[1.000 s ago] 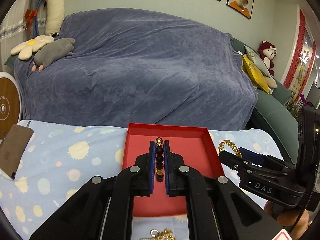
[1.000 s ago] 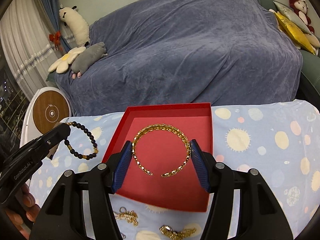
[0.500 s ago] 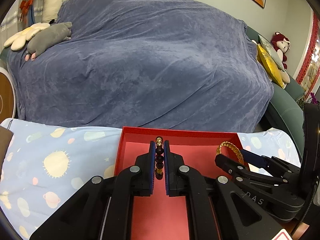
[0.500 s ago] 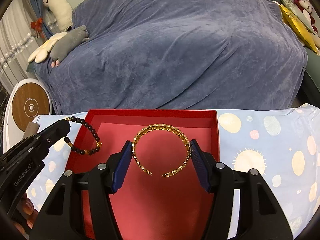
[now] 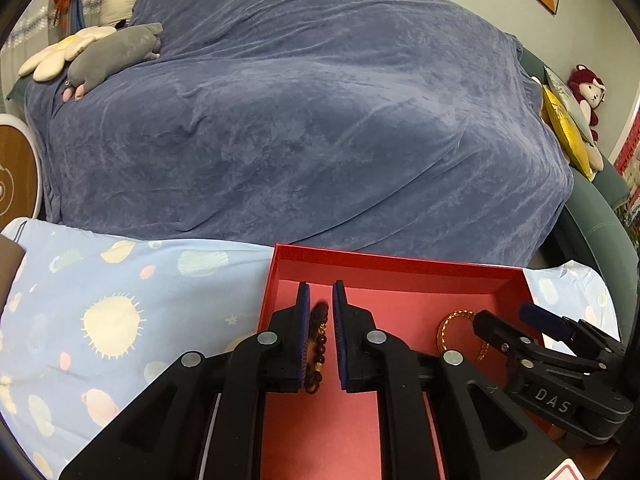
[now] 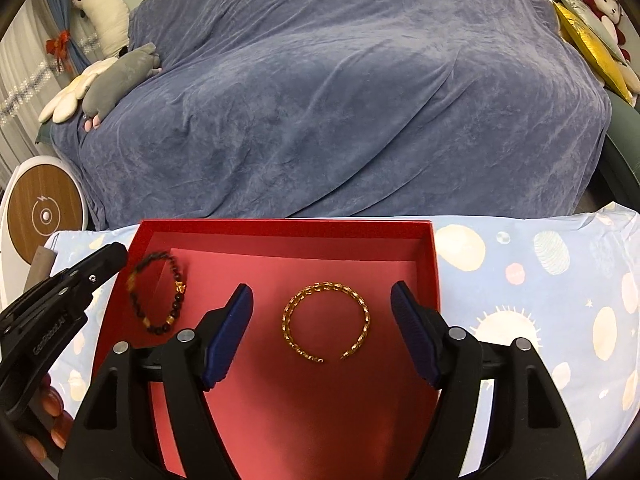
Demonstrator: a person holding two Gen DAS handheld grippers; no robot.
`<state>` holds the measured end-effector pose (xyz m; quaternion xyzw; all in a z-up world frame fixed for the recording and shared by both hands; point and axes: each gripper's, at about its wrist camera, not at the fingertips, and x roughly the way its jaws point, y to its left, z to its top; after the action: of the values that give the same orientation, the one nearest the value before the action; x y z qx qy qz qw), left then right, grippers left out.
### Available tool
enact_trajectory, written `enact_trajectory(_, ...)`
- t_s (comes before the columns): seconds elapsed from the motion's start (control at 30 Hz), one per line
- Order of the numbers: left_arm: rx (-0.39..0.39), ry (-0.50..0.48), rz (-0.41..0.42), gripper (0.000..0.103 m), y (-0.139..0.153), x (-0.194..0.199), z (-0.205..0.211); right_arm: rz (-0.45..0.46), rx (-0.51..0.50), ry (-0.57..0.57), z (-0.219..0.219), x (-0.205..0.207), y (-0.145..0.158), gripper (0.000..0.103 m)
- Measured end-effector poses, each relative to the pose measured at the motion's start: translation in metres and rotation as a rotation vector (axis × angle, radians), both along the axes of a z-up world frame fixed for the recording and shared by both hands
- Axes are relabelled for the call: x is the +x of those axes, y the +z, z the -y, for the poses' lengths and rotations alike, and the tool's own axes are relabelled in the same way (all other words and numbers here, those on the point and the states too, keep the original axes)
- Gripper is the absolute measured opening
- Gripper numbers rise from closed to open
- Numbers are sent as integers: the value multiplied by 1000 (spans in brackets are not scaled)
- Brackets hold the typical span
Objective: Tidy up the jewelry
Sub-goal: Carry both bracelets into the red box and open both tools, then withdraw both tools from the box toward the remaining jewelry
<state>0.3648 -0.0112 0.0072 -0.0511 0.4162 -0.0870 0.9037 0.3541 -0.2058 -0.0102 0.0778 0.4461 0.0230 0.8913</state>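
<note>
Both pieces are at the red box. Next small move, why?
Probably open the left tongs wider: they have just been opening, yet the beaded bracelet sits between them, over the red box. The right tongs, also just opening, already clear the gold bangle.

1. Left tool (image 5: 321,312) points steeply down; its jaws have just been opening, a narrow gap now, beads loose between them.
2. Right tool (image 6: 322,330) points steeply down; its jaws have just been opening and stand wide, clear of the bangle between them.
3. Fingertips (image 6: 50,404) wrap the left tool's handle.

Gold open bangle (image 6: 325,322), dark bead bracelet (image 6: 158,294) in red box (image 6: 280,227)
</note>
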Motion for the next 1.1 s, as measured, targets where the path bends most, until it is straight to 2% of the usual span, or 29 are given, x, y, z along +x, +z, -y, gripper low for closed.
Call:
enact_trajectory(0.17, -36, 18, 16, 32, 6, -13, -12, 26, 59, -6, 12, -22, 12, 69)
enact_trajectory(0.33, -56, 14, 31, 38, 16, -39, -22, 53, 96, -22, 21, -56, 25, 74)
enact_trajectory(0.47, -63, 11, 41, 38, 25, -66, -29, 60, 146, -36, 30, -85, 34, 74)
enact_trajectory(0.57, -44, 12, 53, 42, 31, -90, -32, 66, 174, -44, 34, -111, 40, 74)
enact_trajectory(0.8, -18, 31, 56, 50, 35, -145, -44, 90, 83, -7, 14, -169, 48, 74)
enact_trajectory(0.93, 23, 42, 61, 57, 30, -175, -48, 104, 45, 28, -1, -199, 48, 78)
enact_trajectory(1.1, 18, 35, 18, 57, 19, -205, -52, 121, -38, 94, -20, -232, 44, 78)
